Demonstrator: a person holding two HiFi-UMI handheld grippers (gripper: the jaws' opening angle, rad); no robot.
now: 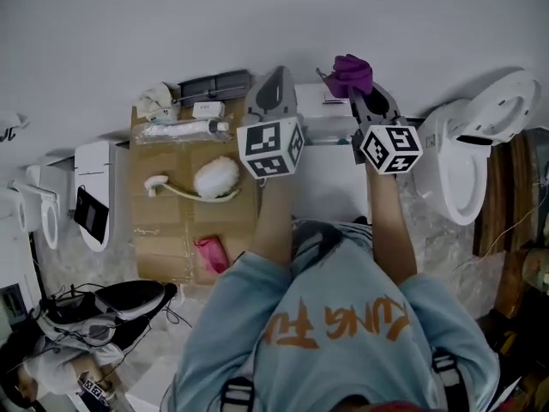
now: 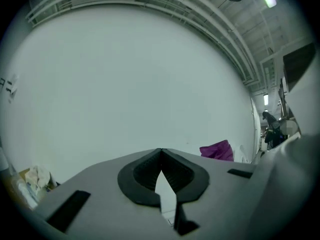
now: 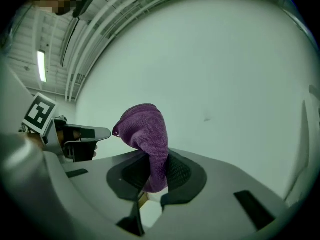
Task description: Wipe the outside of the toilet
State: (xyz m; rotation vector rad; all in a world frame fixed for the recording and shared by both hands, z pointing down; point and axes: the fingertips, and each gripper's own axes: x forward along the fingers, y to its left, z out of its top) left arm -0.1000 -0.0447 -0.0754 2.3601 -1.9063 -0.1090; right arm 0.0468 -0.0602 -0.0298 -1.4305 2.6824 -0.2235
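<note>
Left gripper [image 2: 160, 152]: jaws pressed together, nothing between, pointing at plain white wall [image 2: 125, 84]. Right gripper [image 3: 155, 173]: jaws pinching crumpled purple microfibre cloth [image 3: 144, 131], cloth bunched upright above jaws. White ceramic toilet [image 1: 463, 157], lid raised, stands near right gripper's right side, cloth not touching it.

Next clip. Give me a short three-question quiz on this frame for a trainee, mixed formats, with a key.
1. True or false: the left gripper has its jaws shut with nothing between them.
2. The right gripper is shut on: A) a sponge, B) the purple cloth, C) a spray bottle.
3. Short answer: is the cloth touching the open-lid toilet at the head view's right?
Key: 1 true; 2 B; 3 no, it is held up apart from it.
</note>
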